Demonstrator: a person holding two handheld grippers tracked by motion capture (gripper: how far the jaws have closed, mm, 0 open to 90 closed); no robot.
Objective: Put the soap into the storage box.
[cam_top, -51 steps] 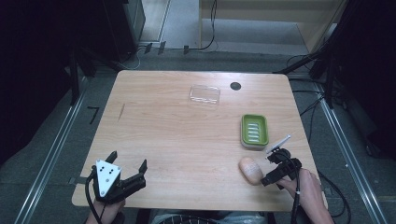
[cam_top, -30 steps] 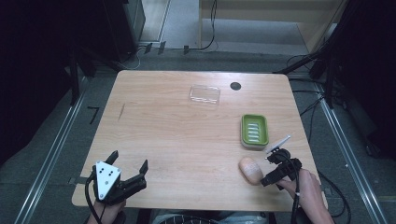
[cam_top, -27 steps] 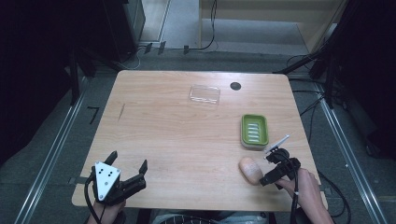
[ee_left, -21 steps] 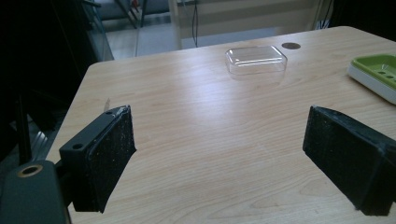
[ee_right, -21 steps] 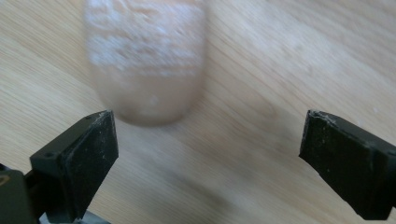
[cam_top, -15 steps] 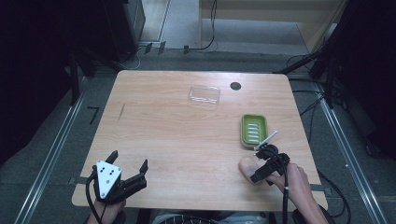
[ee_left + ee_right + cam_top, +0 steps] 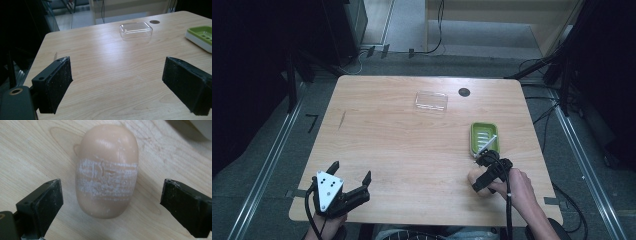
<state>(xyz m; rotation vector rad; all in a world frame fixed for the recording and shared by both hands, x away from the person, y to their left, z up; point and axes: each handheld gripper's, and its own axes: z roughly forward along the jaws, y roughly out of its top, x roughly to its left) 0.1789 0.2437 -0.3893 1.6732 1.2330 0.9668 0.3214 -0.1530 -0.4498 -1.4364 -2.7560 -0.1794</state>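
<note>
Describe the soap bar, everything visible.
The soap bar is a peach-tan rounded oval, smooth and waxy, with a band of whitish scuff marks across its middle. It lies flat on the wooden table, near the front right edge, just in front of the green soap dish. The right tool straddles it, jaws open on either side, neither touching it.

A lab recording bay — floor rails (image 7: 259, 170), trailing cables (image 7: 539, 62), one bare wooden table (image 7: 387, 145).
</note>
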